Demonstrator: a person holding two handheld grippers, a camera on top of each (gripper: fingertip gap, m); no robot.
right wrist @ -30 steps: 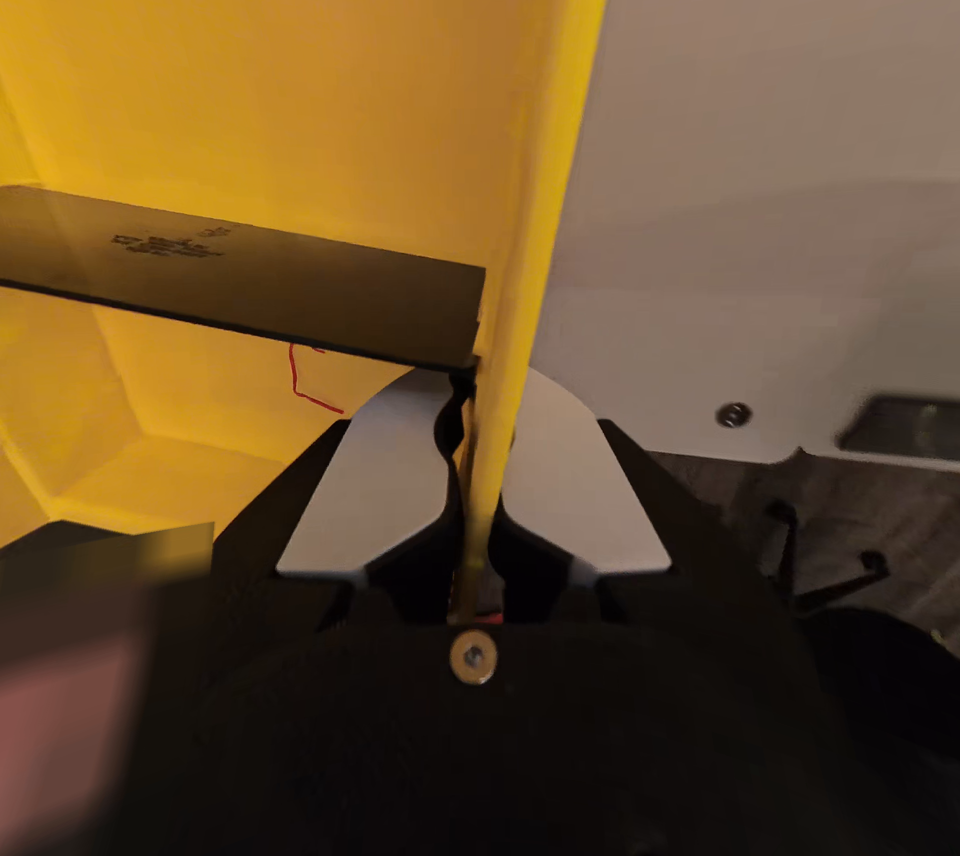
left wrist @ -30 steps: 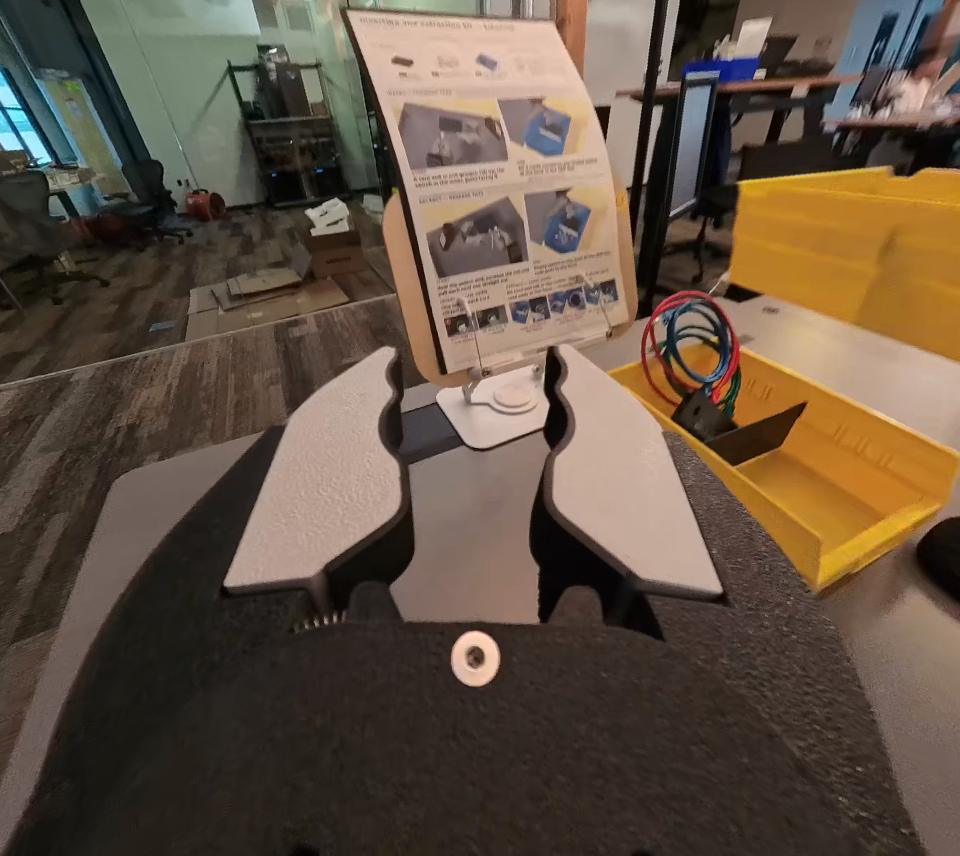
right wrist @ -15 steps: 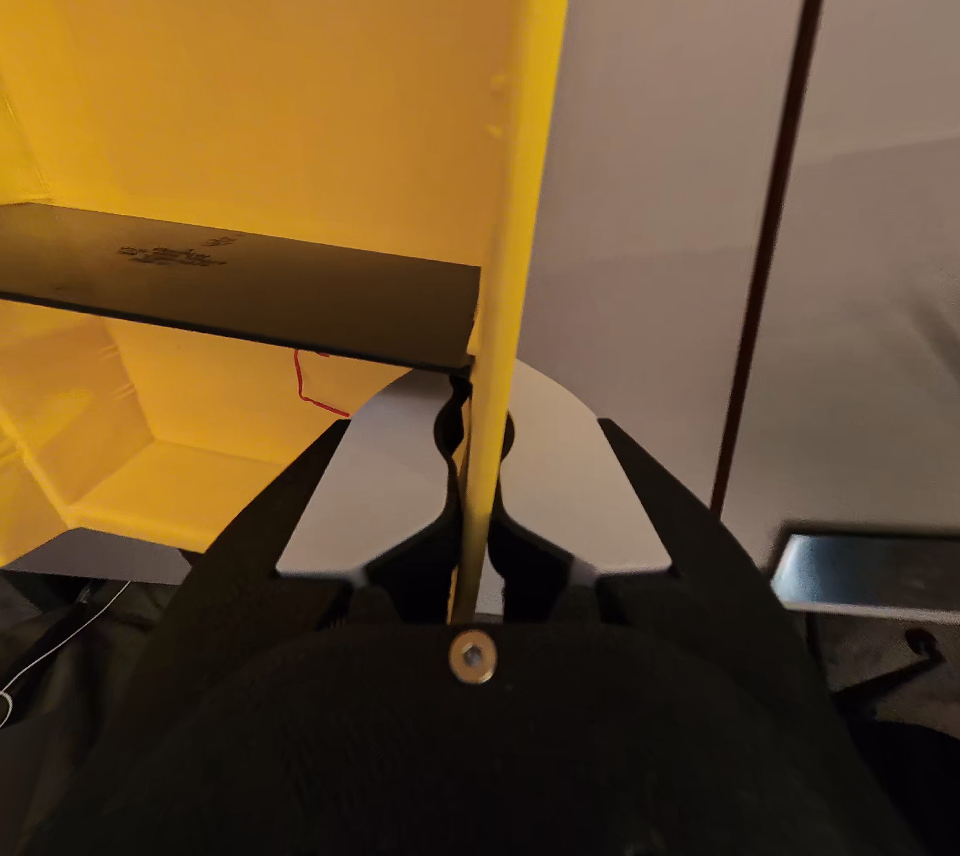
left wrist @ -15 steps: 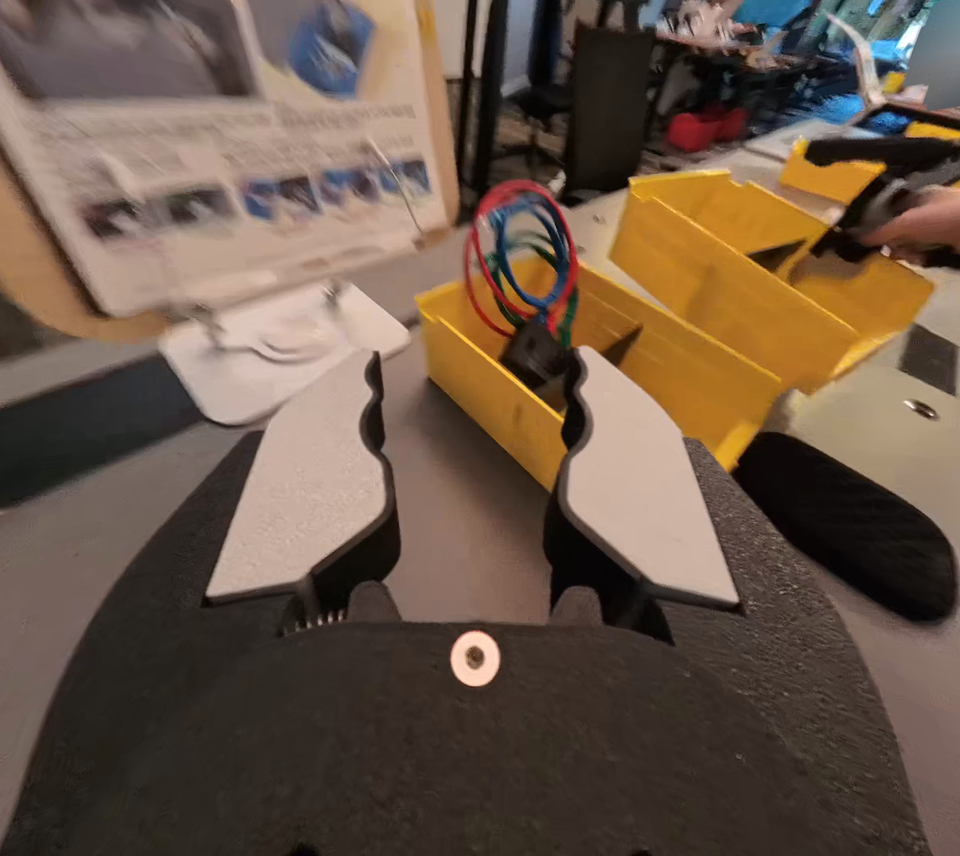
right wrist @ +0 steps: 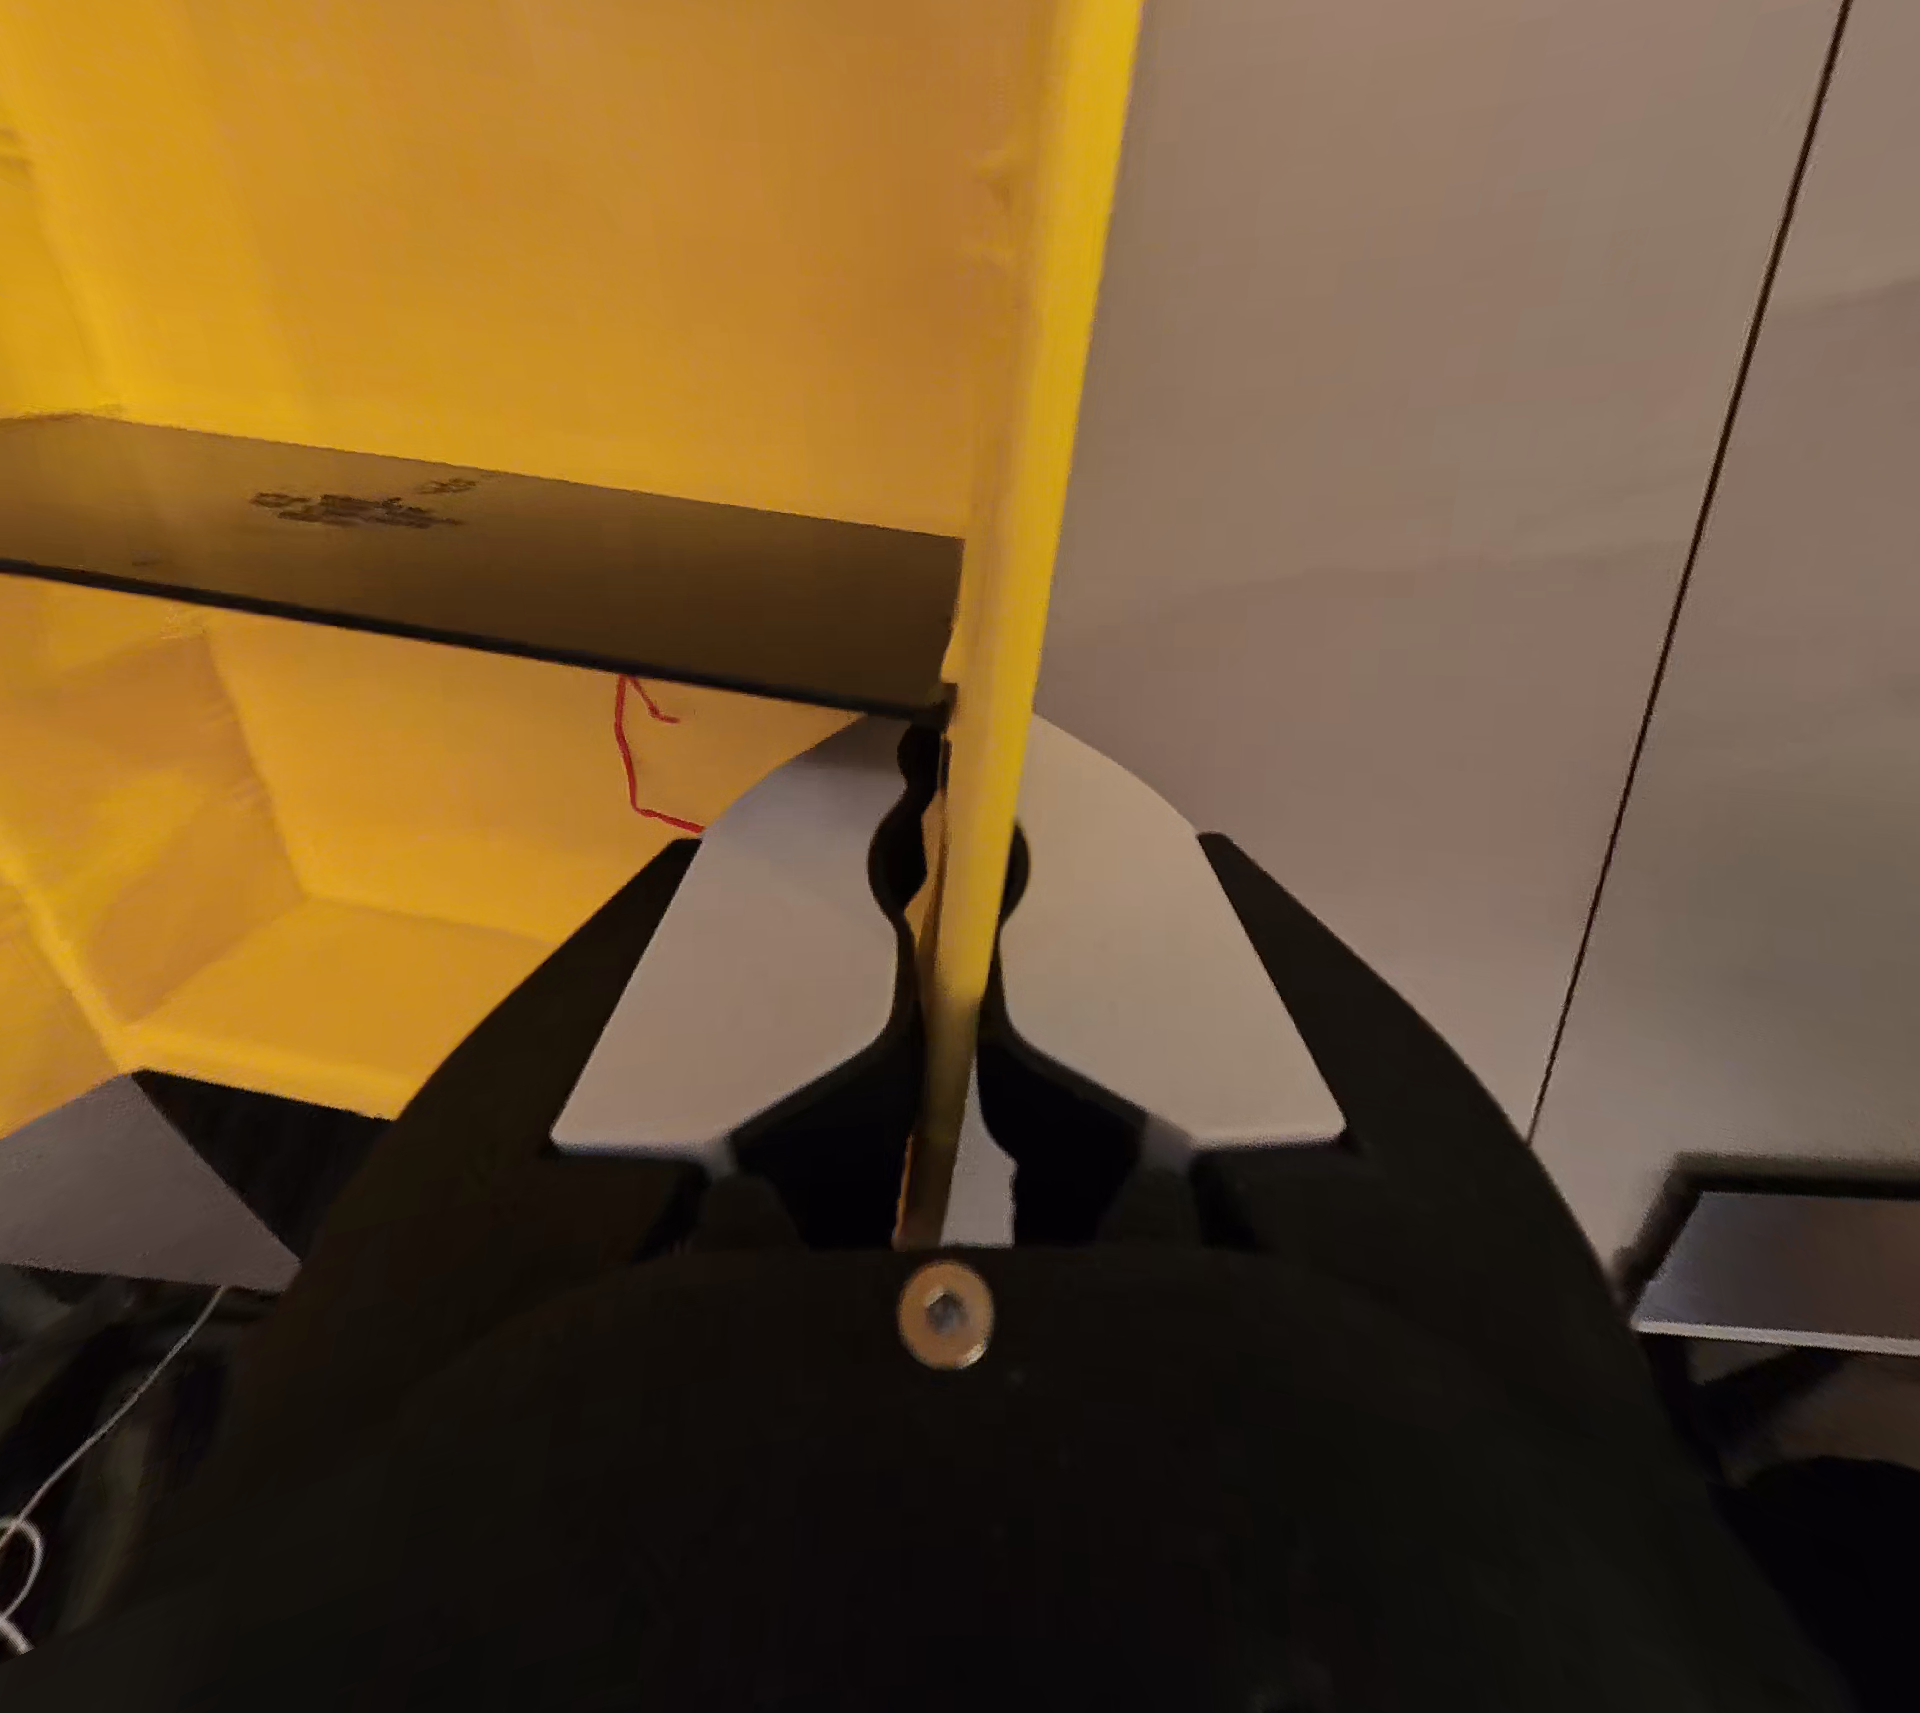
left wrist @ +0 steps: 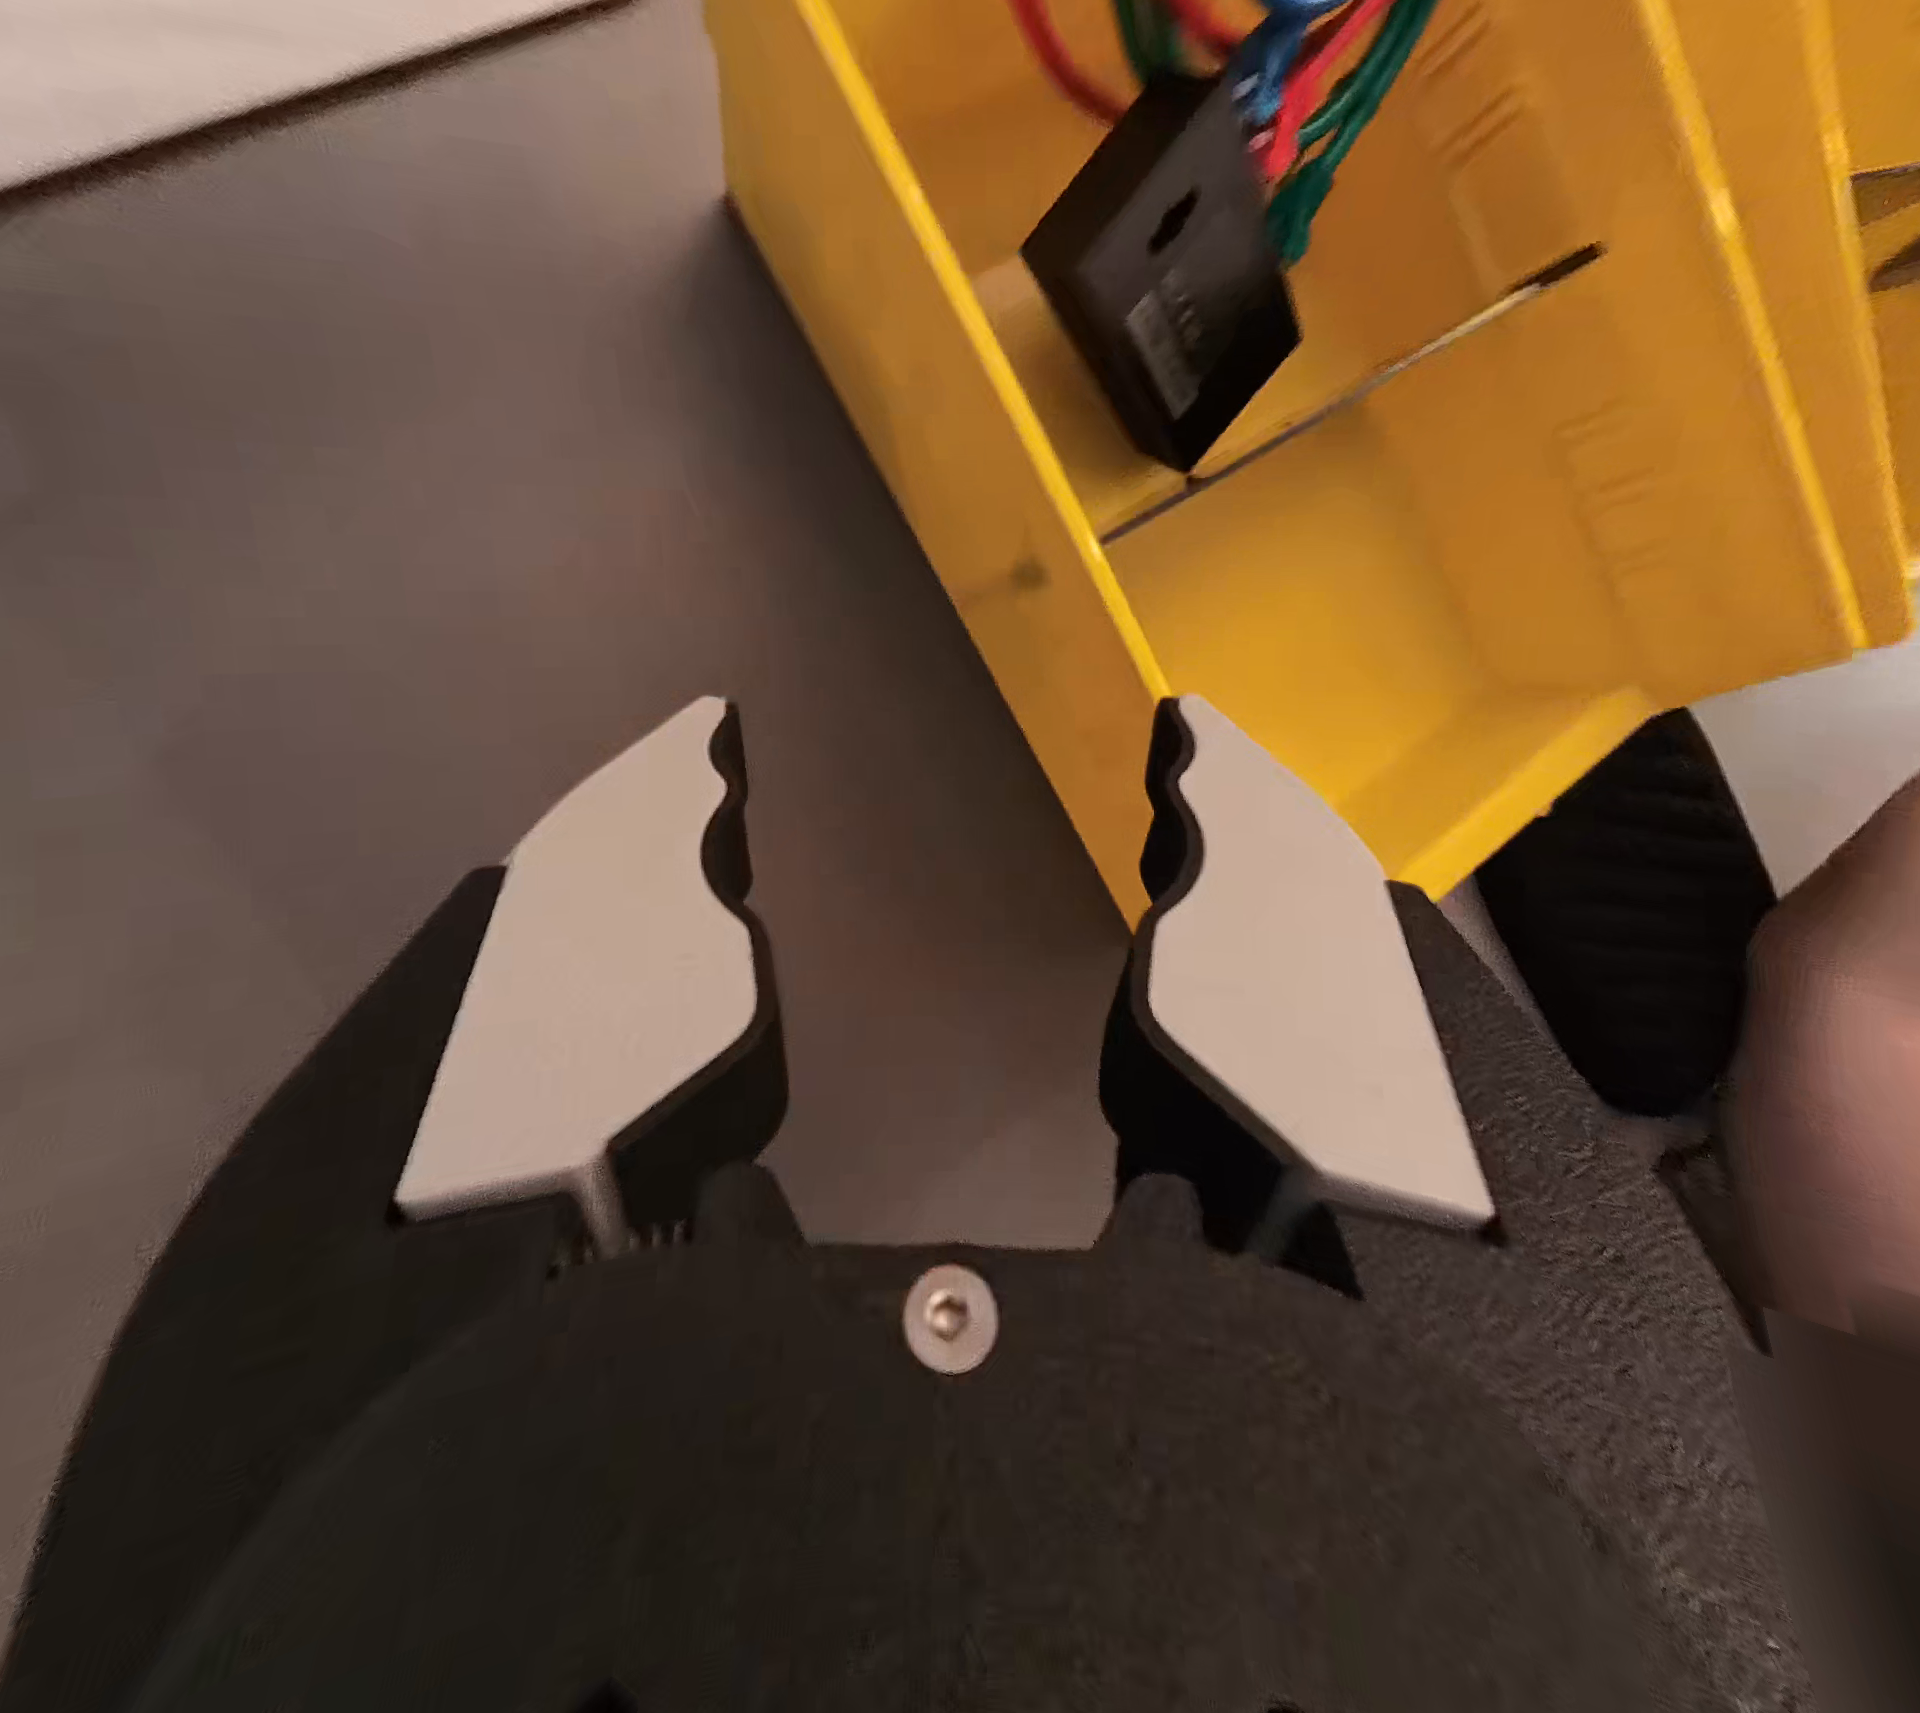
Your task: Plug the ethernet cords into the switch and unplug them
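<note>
Jaws of right gripper (right wrist: 961,842) clamp yellow bin (right wrist: 1060,313) wall beside black divider (right wrist: 499,562).

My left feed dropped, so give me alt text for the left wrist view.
The open left gripper hovers over a gray table beside a yellow bin. Inside, a black switch leans with red, blue and green cords plugged in.

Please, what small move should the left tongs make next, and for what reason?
Probably forward and to the right, over the yellow bin wall toward the black switch. The left tongs are open, empty and outside the bin; the cords seem already plugged in; the right tongs are clamped on another bin wall.
</note>
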